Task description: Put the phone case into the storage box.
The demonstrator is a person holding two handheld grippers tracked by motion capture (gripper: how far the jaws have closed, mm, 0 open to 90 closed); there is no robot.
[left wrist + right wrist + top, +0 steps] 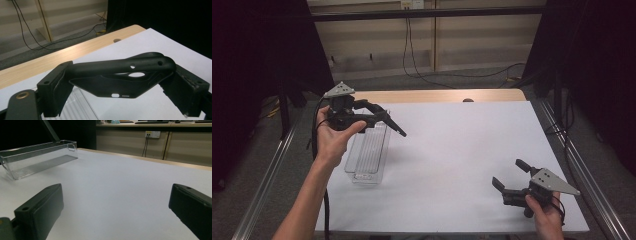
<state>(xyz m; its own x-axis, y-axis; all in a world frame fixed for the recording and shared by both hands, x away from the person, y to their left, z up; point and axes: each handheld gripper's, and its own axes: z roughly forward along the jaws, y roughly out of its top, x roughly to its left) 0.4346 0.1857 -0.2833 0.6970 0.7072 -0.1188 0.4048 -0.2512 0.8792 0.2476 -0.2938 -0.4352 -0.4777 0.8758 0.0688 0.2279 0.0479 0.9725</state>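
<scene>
Table [452,160]: a white top covers most of the surface; a bare strip of light wood runs along the far edge, with a small round hole in it.

Clear bin [368,152]: a long, see-through plastic tray with a ribbed floor stands on the left part of the table, its length running near to far. It has nothing in it. In the right gripper view it sits [37,157] at the far left, well apart from that gripper.

Left gripper [374,116]: held up in the person's left hand [332,140] above the far end of the bin, clear of the table, with a grey plate on top. Its jaws are clamped on a black plastic part.

Black plastic part [120,77]: a flat, angular black piece with a thick curved bar along its upper edge and several small holes. In the left gripper view it spans the gap between the jaws, each end pressed against a pad. In the high view it points [389,122] to the right and slightly down, over the bin's right wall.

Right gripper [508,176]: held low in the right hand [546,215] at the near right of the table, just above the white top. Its jaws stand wide apart with nothing between them.
</scene>
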